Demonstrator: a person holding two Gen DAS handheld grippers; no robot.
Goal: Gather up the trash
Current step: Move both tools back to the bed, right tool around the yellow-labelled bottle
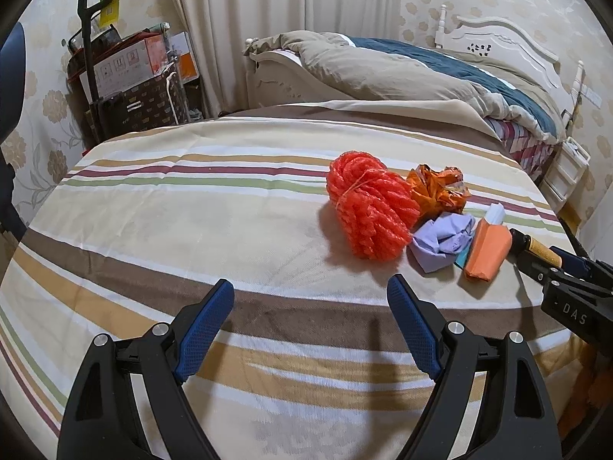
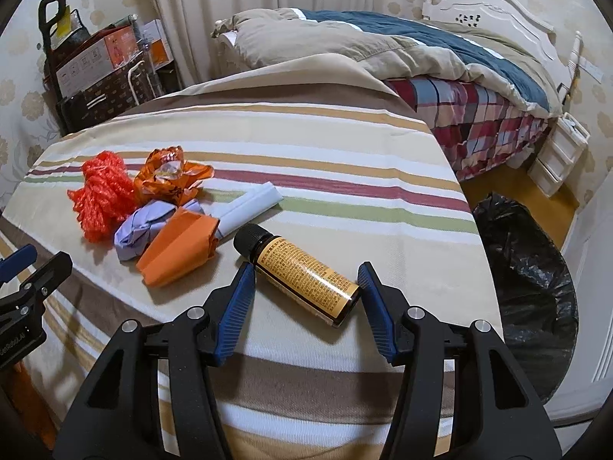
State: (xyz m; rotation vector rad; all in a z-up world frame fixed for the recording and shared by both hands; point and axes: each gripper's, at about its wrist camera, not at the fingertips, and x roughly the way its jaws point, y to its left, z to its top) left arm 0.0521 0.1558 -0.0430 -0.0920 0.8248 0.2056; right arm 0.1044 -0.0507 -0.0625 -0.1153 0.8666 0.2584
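Note:
Trash lies on a striped cloth (image 1: 191,211): a red-orange net bundle (image 1: 367,211), a crumpled orange wrapper (image 1: 436,188), crumpled lilac paper (image 1: 444,241), an orange folded paper (image 1: 488,249) and a white folded paper (image 2: 249,207). A brown bottle with a yellow label and black cap (image 2: 302,272) lies on its side between the fingers of my open right gripper (image 2: 306,280), not clamped. My left gripper (image 1: 310,299) is open and empty, hovering near and left of the net bundle. The right gripper shows in the left wrist view (image 1: 567,280), at the bottle (image 1: 536,249).
A bin lined with a black bag (image 2: 532,287) stands on the floor right of the cloth's edge. A bed with quilts (image 1: 421,73) lies behind. Boxes and a trolley (image 1: 126,76) stand at the back left. White drawers (image 2: 555,161) sit by the bed.

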